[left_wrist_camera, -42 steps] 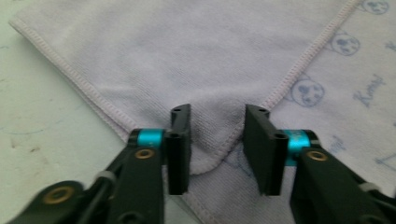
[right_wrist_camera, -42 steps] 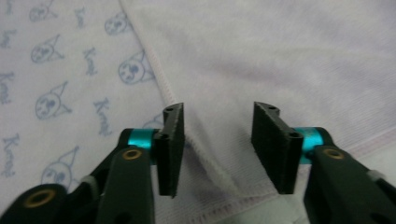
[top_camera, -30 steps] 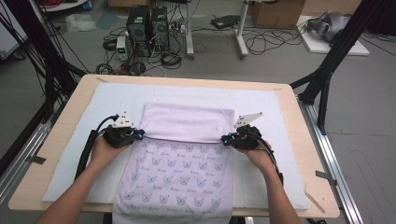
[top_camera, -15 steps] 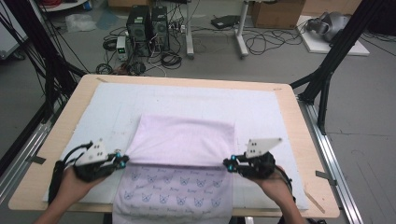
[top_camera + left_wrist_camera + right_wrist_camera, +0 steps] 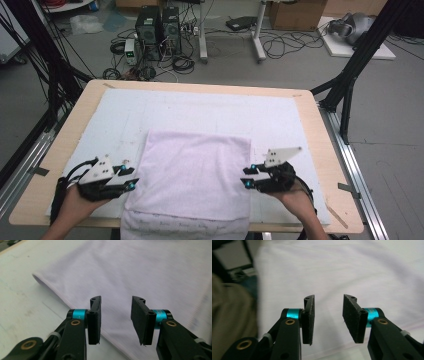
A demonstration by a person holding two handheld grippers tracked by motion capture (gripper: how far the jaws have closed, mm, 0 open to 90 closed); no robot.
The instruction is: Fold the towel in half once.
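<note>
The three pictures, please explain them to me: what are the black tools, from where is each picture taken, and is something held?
A person sits at a wooden table covered by a white mat and holds one black two-jaw hand tool in each hand. The high view looks down from above: the left gripper is at the left, the right gripper at the right. The other two pictures come from small cameras riding on each tool, looking along its jaws. Between the tools lies a folded pale lilac towel. Both grippers' jaws have just been opening; they stand apart with nothing between them, so the towel lies free.
</note>
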